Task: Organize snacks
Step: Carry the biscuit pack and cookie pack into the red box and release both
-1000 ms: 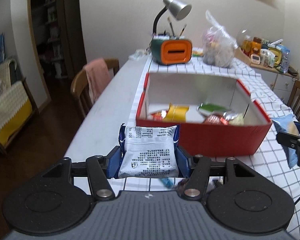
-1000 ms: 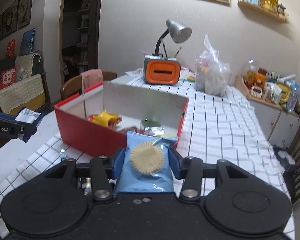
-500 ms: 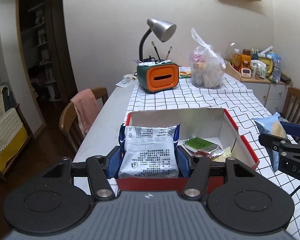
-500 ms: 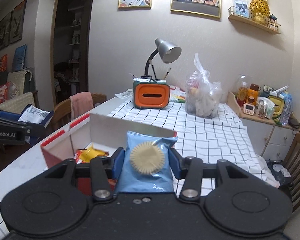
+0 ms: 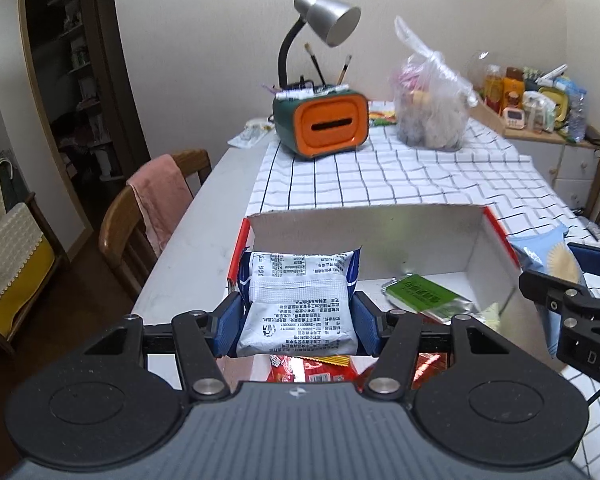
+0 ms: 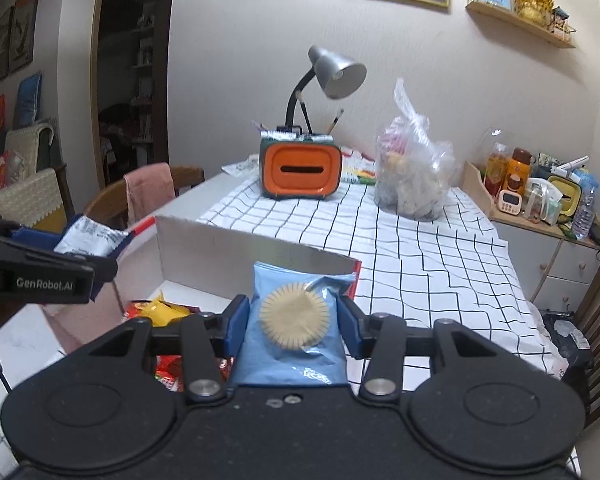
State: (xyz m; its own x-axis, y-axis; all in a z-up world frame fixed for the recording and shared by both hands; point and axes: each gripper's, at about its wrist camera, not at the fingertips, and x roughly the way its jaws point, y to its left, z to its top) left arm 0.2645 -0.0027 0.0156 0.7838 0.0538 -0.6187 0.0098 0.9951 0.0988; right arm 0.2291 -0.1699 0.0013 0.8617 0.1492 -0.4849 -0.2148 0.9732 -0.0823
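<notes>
The left gripper clamps a white packet, the right gripper a blue packet — both over the red box on a checked tablecloth; lamp beyond.

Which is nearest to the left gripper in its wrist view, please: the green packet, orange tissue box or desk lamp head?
From the left gripper:
1. Green packet, in the red box, right.
2. Orange tissue box, mid-table.
3. Desk lamp head, above and behind it.

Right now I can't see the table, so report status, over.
Left gripper shut on white snack pack. Right gripper shut on blue cracker pack. Both over red box. Nothing blocking.
</notes>
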